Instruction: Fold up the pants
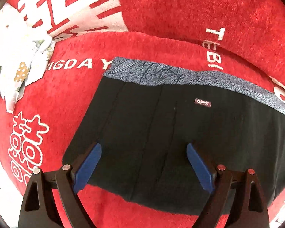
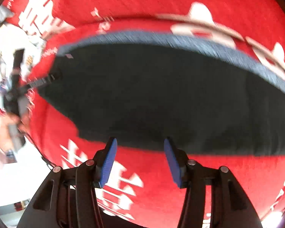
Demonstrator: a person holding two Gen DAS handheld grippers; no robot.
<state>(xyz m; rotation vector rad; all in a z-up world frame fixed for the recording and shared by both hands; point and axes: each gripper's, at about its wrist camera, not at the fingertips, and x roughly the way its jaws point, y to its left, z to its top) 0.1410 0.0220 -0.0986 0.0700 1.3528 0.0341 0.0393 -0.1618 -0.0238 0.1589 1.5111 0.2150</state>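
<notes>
Pants [image 1: 161,133], black with a grey-blue patterned waistband [image 1: 180,74], lying flat and folded on a red blanket [image 1: 180,9] with white characters and letters. Small label [image 1: 202,102] reading "FASHION" sewn on the black cloth just below the waistband. Several straight seam lines running from the waistband down toward the near edge of the pants.

Left claw [image 1: 144,148] hanging above the pants, pointing steeply down, blue pads [image 1: 88,167] standing wide apart. Nothing gripped; only the black cloth seen between the two pads, and contact with it cannot be told. Near edge of the pants just below the pads, with red blanket beyond it.

Right claw [image 2: 140,142] also pointing down, at the near edge of the pants, pads [image 2: 109,163] about half apart and empty, tips over the border between black cloth and red blanket. Right wrist view strongly blurred, so fine detail of the pants not readable there.

White printed cloth [image 1: 15,66] with small gold and green figures crumpled on the blanket, well to the left of the pants. In the right wrist view, left of the pants, a dark blurred device with a hand [image 2: 11,121] on it, most likely the other gripper, not clear enough to say more.
</notes>
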